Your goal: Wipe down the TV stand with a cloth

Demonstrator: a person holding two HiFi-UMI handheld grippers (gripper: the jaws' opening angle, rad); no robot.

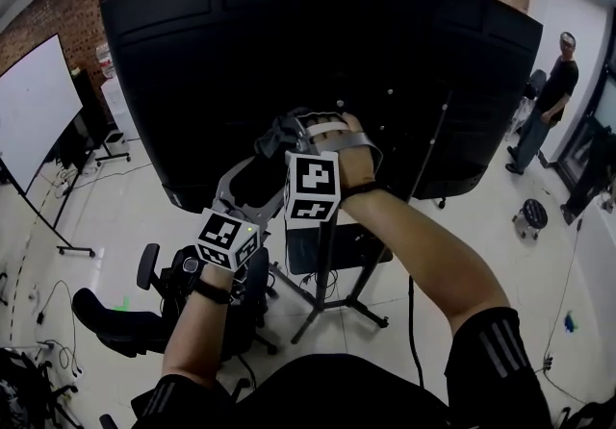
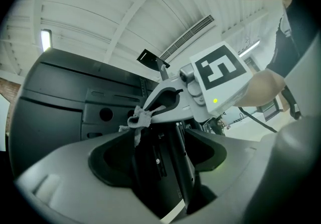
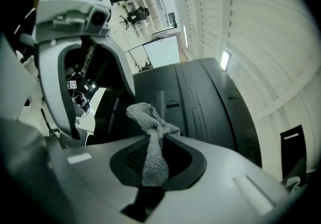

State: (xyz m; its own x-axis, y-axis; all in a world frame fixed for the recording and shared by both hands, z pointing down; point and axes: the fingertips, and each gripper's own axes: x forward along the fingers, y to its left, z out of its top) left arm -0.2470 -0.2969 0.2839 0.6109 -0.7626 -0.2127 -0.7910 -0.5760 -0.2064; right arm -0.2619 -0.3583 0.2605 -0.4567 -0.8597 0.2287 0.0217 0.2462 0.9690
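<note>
The big black TV (image 1: 241, 62) shows its back, mounted on a black stand post (image 1: 325, 264) with splayed legs. My right gripper (image 1: 289, 134) is shut on a grey cloth (image 1: 273, 138) held against the TV's back near the mount. In the right gripper view the cloth (image 3: 153, 137) is pinched between the jaws and bunches out in front of the TV's back panel (image 3: 200, 97). My left gripper (image 1: 252, 177) sits lower left, its jaws closed round the black post (image 2: 160, 178). From the left gripper view, the right gripper (image 2: 150, 112) and cloth (image 2: 136, 120) hang just above.
A person (image 1: 549, 100) stands at the far right beside a small stool (image 1: 531, 217). A whiteboard on a wheeled frame (image 1: 34, 110) is at the left. A black office chair (image 1: 125, 316) and loose cables lie on the floor near the stand's legs.
</note>
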